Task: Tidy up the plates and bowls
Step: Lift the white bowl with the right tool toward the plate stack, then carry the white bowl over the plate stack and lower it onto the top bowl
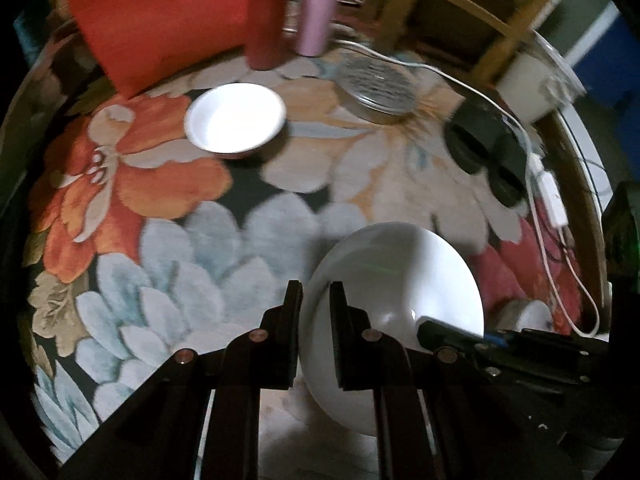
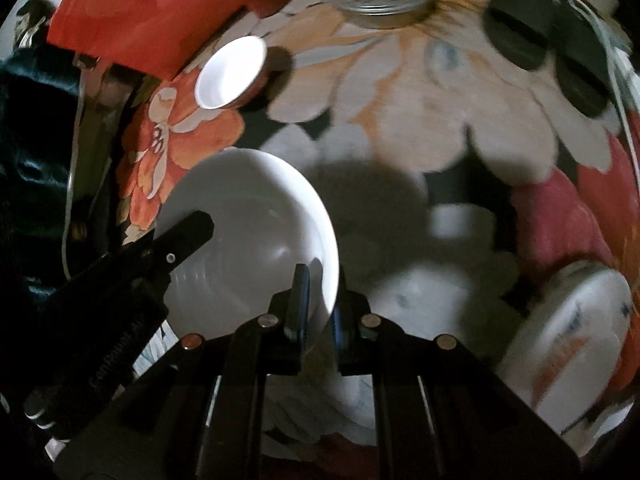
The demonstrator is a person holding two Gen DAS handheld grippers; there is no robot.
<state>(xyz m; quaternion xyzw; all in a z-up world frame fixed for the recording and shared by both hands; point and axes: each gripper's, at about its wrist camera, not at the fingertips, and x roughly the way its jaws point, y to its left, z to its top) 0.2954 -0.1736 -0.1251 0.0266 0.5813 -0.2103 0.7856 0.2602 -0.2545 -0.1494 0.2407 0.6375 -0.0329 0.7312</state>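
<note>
1. A large white bowl [image 1: 394,280] is being held off the flower-patterned desk [image 1: 168,264] by two hand-held grippers at once, one on each side of its rim. Judging by this, the step in hand is carrying the bowl to where it belongs.
2. A smaller white bowl [image 1: 235,119] is sitting upright on the desk, well apart from the carried one, near a red bag [image 1: 160,20]. It looks like the likely stacking spot, so the next move would call for keeping both grips level while travelling towards it.
3. The left gripper [image 1: 316,300] is pinching the bowl's left rim, jaws narrow, wall between them.
4. The right gripper [image 2: 322,296] is pinching the opposite rim, jaws likewise narrow and clamped on the wall.
5. A patterned dish [image 2: 572,344] is lying blurred at the right edge.
</note>
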